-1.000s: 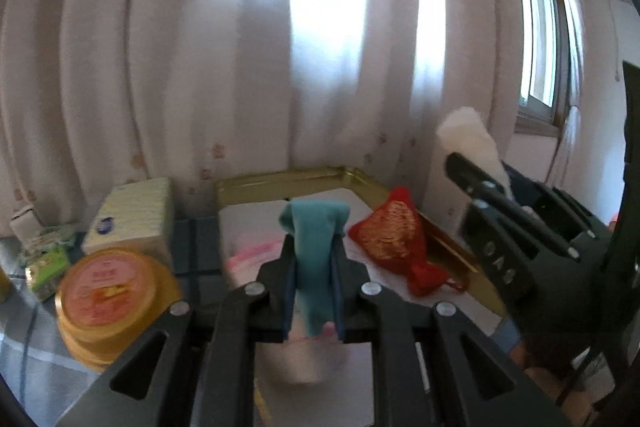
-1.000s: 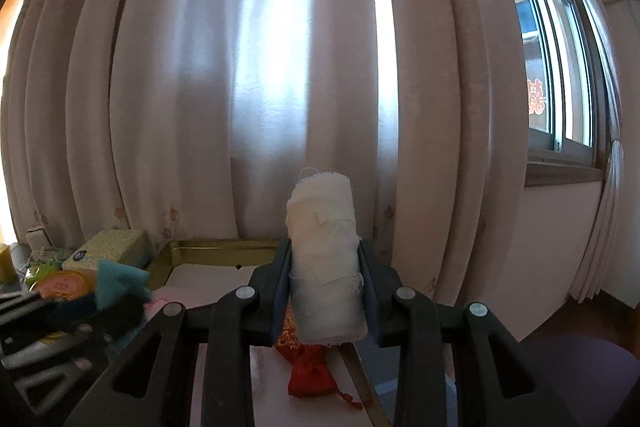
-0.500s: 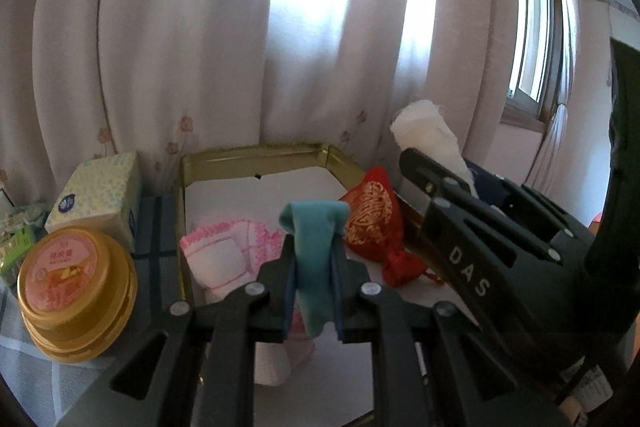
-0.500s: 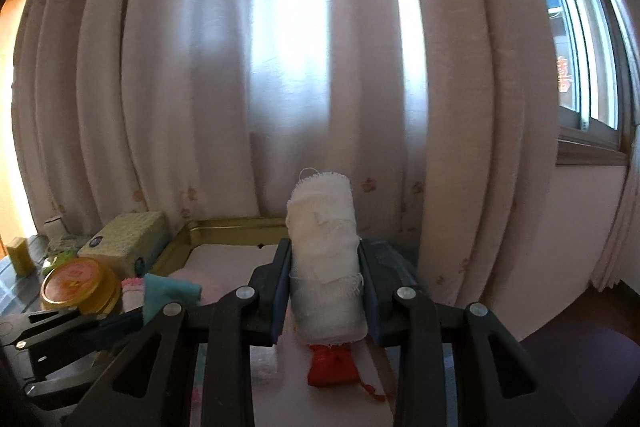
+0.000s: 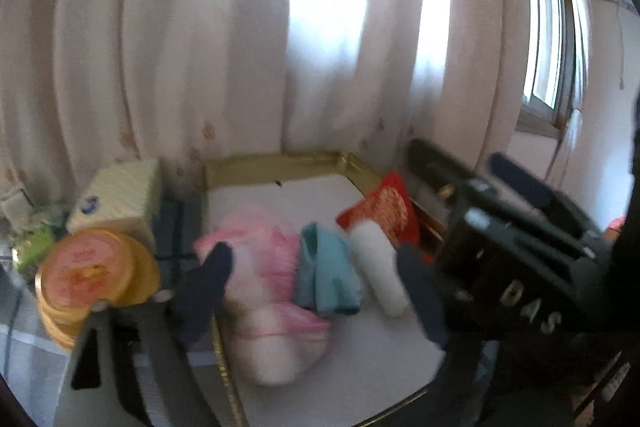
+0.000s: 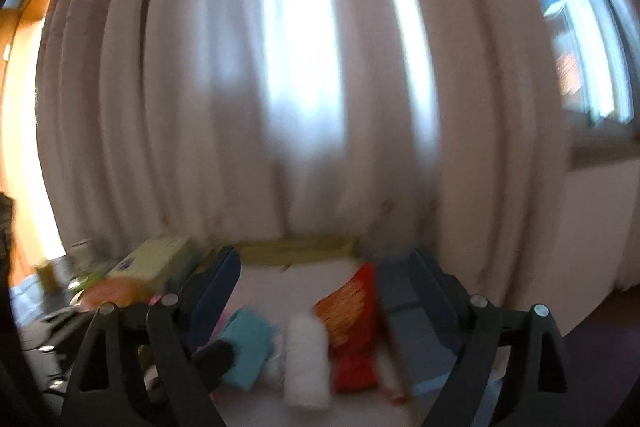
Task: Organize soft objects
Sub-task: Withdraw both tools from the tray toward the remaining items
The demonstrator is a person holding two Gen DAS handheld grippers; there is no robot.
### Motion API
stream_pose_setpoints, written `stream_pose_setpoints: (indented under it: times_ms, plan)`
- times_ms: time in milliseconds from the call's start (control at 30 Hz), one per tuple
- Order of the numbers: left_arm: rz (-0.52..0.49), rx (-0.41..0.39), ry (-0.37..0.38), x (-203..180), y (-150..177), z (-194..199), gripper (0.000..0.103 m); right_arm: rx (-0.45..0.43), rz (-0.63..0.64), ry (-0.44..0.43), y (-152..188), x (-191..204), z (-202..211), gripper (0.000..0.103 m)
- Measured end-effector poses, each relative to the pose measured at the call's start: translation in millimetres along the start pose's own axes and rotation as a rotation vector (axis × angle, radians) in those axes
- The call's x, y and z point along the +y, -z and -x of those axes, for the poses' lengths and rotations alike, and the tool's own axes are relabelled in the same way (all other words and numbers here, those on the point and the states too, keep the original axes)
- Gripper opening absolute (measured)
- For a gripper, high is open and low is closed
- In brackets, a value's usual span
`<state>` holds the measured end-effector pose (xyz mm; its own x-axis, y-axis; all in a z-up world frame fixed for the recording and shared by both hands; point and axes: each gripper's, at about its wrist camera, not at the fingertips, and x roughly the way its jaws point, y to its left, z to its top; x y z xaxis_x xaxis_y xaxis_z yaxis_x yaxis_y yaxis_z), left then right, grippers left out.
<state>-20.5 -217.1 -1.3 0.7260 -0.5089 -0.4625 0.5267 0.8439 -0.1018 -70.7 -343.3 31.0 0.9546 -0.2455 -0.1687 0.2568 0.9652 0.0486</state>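
Jaws on both grippers are swinging apart and nothing sits between them now. A second ago the left gripper (image 5: 312, 275) pinched a teal cloth (image 5: 326, 275) upright and the right gripper (image 6: 316, 291) squeezed a white roll (image 6: 306, 363); both have dropped into the gold tray (image 5: 280, 163). The cloth lies beside a pink cloth (image 5: 268, 267), overlapping its edge, with the roll just to its other side, close against the red pouch (image 5: 384, 211). Four soft things now sit in one row on the tray's white floor. From where I stand, that looks like this pair done; both hands are free for whatever soft item remains.
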Motion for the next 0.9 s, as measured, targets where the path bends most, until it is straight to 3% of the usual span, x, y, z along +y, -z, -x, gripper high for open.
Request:
stream_pose_setpoints:
  times_ms: [167,267,467,700,900]
  plan:
    - [0.054,-0.143,-0.100,18.1,-0.6,25.7,0.103,-0.118,-0.020,0.159,-2.6,-7.8,18.6,0.091]
    - [0.115,-0.229,-0.227,37.3,-1.4,41.6,0.103,-0.136,-0.053,0.209,-3.2,-14.6,20.7,0.091]
    - [0.177,-0.265,-0.390,58.6,0.4,49.6,0.103,-0.152,-0.025,0.236,-2.9,-9.2,23.9,0.091]
    - [0.155,-0.161,-0.379,62.3,0.1,35.8,0.103,-0.155,-0.020,0.265,-1.5,-8.2,24.3,0.091]
    - [0.091,-0.174,-0.367,52.0,3.6,41.7,0.103,-0.166,-0.001,0.289,-0.8,-4.3,27.5,0.091]
